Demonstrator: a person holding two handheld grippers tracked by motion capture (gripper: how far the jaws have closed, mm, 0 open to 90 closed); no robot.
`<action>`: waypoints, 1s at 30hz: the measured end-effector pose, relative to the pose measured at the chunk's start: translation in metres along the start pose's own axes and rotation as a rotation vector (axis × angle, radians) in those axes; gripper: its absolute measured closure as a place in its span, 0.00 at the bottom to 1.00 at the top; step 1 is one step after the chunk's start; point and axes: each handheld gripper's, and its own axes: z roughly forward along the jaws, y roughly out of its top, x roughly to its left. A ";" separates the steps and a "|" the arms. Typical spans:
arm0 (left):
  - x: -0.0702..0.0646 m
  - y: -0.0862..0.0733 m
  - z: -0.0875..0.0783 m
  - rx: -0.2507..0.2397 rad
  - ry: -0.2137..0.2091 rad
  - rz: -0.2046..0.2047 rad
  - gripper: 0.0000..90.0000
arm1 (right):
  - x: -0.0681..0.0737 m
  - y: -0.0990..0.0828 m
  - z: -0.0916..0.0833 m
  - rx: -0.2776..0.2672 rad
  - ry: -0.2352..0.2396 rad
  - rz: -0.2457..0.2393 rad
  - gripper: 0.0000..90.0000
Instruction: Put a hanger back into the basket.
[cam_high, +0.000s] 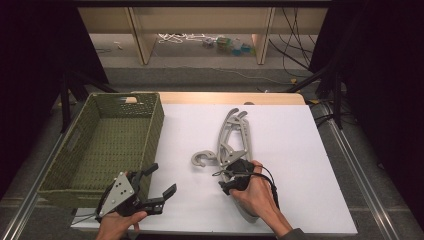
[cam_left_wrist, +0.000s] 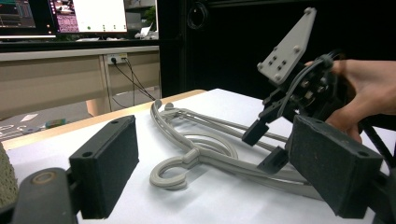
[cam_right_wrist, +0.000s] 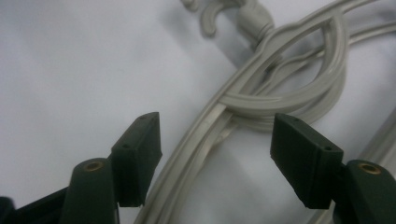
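A stack of grey plastic hangers (cam_high: 234, 142) was laid on the white table (cam_high: 295, 150), right of the middle, its hooks (cam_high: 200, 160) turned towards the green woven basket (cam_high: 107, 142) at the table's left edge. The right gripper (cam_high: 231, 181) was held low over the near arm of the hangers, just beside the hooks. In the right gripper view its jaws were seen apart, one on each side of a grey hanger arm (cam_right_wrist: 196, 154), with neither pad pressed on it; no grip was made.

The left gripper (cam_high: 159, 186) was held near the front edge of the table, just beside the basket's near corner and well apart from the hangers. Its jaws were spread wide with nothing between them, and the hooks (cam_left_wrist: 170, 175) were seen beyond them in the left gripper view.
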 end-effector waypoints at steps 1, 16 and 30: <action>0.000 0.000 0.000 0.000 -0.001 0.001 0.17 | -0.001 0.001 0.002 0.002 0.001 -0.009 0.44; -0.001 0.000 0.000 0.003 -0.010 -0.001 0.17 | 0.002 0.009 0.025 0.125 0.026 0.009 0.59; -0.001 0.001 0.000 -0.003 -0.014 -0.016 0.17 | -0.005 0.009 0.011 0.119 0.038 0.036 0.78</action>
